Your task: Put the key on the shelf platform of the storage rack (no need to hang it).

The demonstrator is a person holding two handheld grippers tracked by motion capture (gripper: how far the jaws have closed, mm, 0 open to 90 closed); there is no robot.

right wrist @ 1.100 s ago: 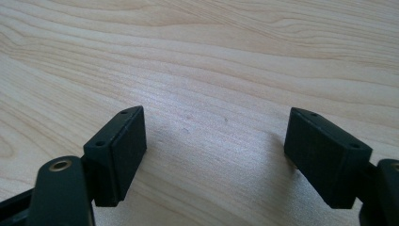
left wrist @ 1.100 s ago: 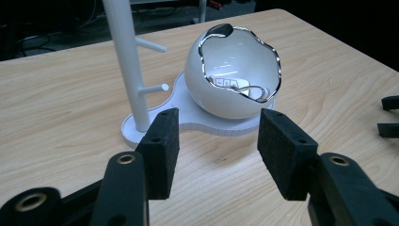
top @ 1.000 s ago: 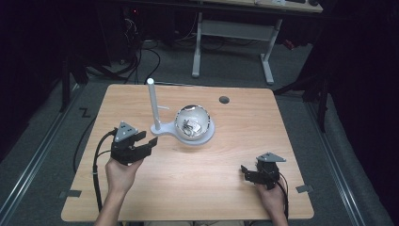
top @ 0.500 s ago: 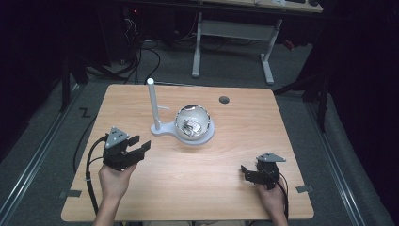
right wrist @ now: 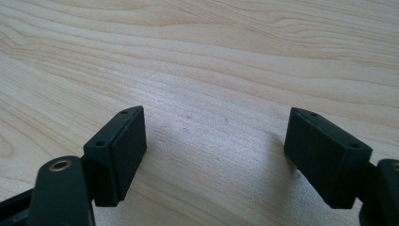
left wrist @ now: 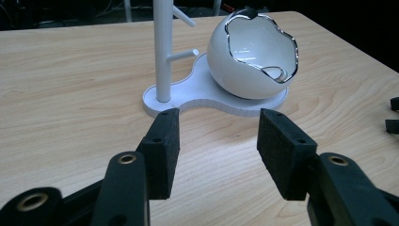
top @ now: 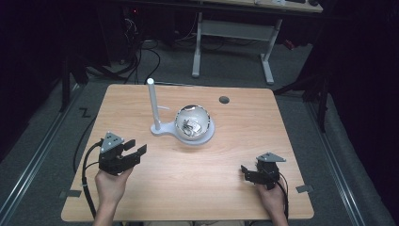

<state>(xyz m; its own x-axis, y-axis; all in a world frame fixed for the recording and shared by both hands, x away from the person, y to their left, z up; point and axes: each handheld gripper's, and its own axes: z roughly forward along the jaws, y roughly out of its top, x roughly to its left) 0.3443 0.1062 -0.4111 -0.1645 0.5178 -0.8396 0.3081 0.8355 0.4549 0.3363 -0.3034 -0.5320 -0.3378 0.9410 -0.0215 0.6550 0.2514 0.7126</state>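
Dark floor and cables surround a wooden desk, which carries a white stand near the middle of its far half. The stand has an upright post with short pegs and a round base plate, and on that plate sits a bowl shaped like a cracked eggshell with a silver rim, tilted so its mouth faces the near right. Something small and metallic lies inside; I cannot tell what.

The left gripper hovers near the near left edge, jaws spread and empty, aimed at the stand. In the left gripper view the bowl lies ahead and right of the jaw line, the post ahead and slightly left, both well apart from the pads.

The right gripper rests by the near right corner, jaws wide and holding nothing, pointing left across bare wood.

My judgement: this is the approach stage, with nothing grasped. The next move calls for bringing the left gripper forward and right toward the bowl, lining the jaws across its thin rim, which looks smooth and likely to slip.
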